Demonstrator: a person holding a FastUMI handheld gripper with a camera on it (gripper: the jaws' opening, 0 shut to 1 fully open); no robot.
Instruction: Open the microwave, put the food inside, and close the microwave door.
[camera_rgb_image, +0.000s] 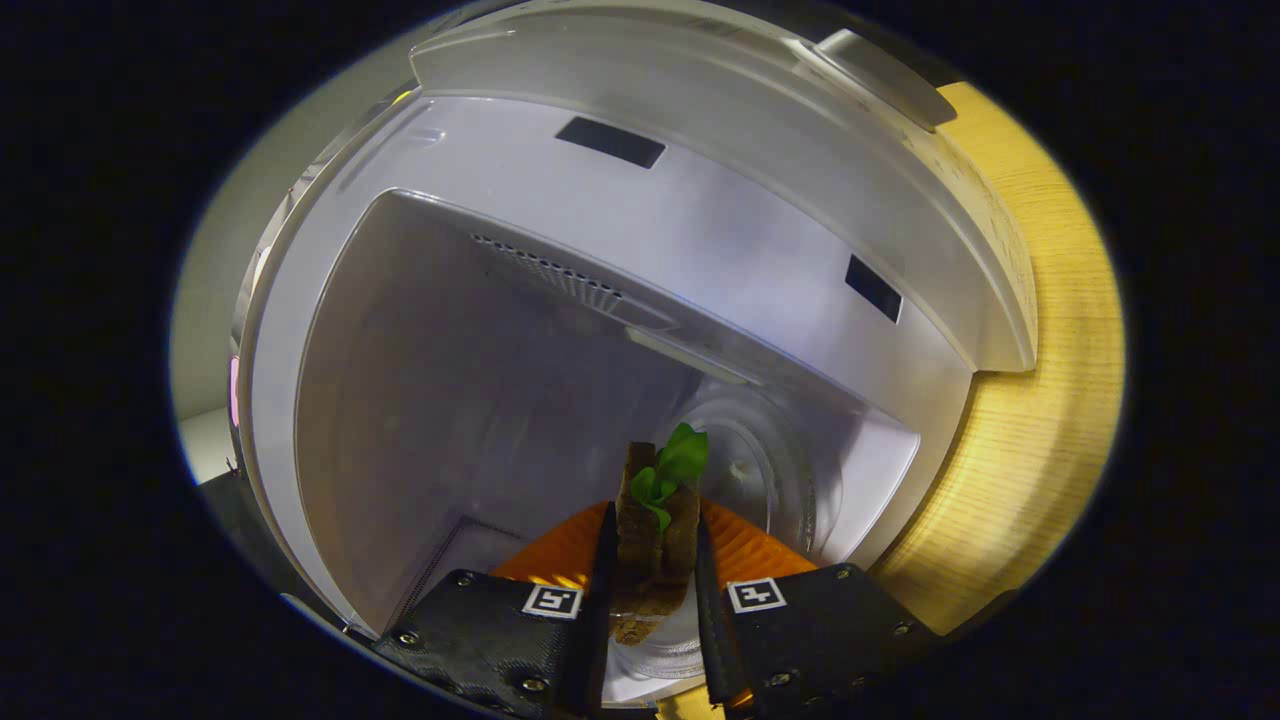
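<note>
Food (655, 520) is being pinched between gripper (652, 560) fingers, long axis forward, probably just above turntable (760, 470) in microwave (600, 300), frame bottom centre.

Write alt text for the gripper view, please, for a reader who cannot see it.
The gripper holds a brown food piece with a green leaf between its fingers, over an orange plate, at the open microwave. The glass turntable lies beyond.

warm-lit wooden tabletop (1060, 400) on one side; pale wall (205, 300) opposite.
</note>
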